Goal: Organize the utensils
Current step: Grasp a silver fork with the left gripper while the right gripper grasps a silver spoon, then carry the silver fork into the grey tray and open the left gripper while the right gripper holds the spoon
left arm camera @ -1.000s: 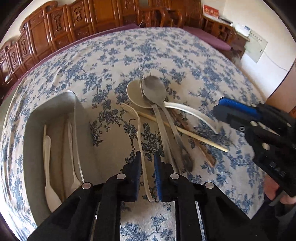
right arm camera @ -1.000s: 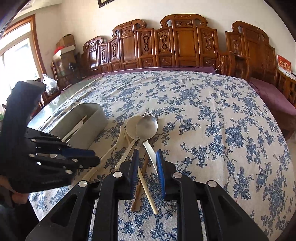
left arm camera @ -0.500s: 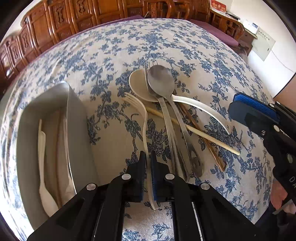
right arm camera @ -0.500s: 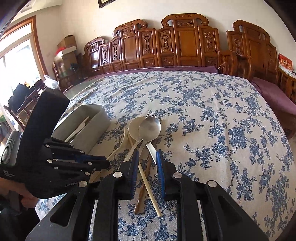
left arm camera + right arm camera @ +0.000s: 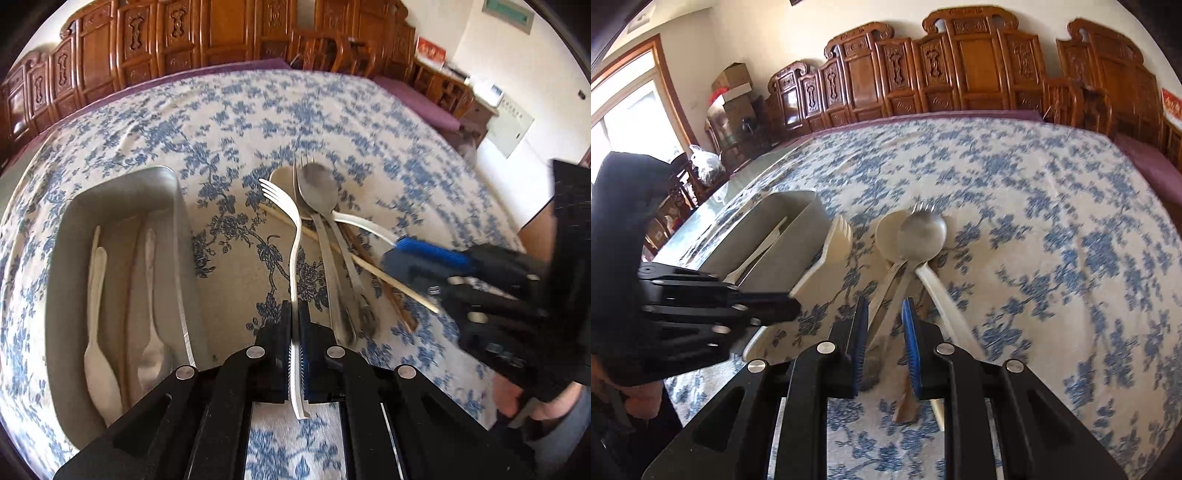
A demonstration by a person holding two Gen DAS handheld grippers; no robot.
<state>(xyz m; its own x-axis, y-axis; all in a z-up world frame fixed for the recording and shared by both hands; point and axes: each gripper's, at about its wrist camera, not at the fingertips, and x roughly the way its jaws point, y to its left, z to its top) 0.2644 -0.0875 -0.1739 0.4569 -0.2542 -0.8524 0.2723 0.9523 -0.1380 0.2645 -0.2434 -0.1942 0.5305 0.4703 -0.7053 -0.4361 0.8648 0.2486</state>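
My left tongs [image 5: 294, 314] have just closed and now pinch the handle of the white plastic fork [image 5: 291, 236], which is lifted with its prongs pointing away from me. My right tongs [image 5: 885, 317] are spread a little and hold nothing; they hang just over the handles of the pile. In that pile, near the middle of the bench [image 5: 229, 110], a metal spoon [image 5: 317, 192] lies on a cream spoon [image 5: 890, 236], with a metal fork [image 5: 303, 162] under them, and wooden chopsticks [image 5: 369, 266] cross below. The grey tray [image 5: 177, 206] stands just beside the held fork, toward the left edge, and two pale utensils [image 5: 96, 332] lie in its compartments. A cloth with blue flowers covers the bench. Carved wooden chairs [image 5: 975, 66] stand along the far edge, and a window [image 5: 631, 110] is at the left.
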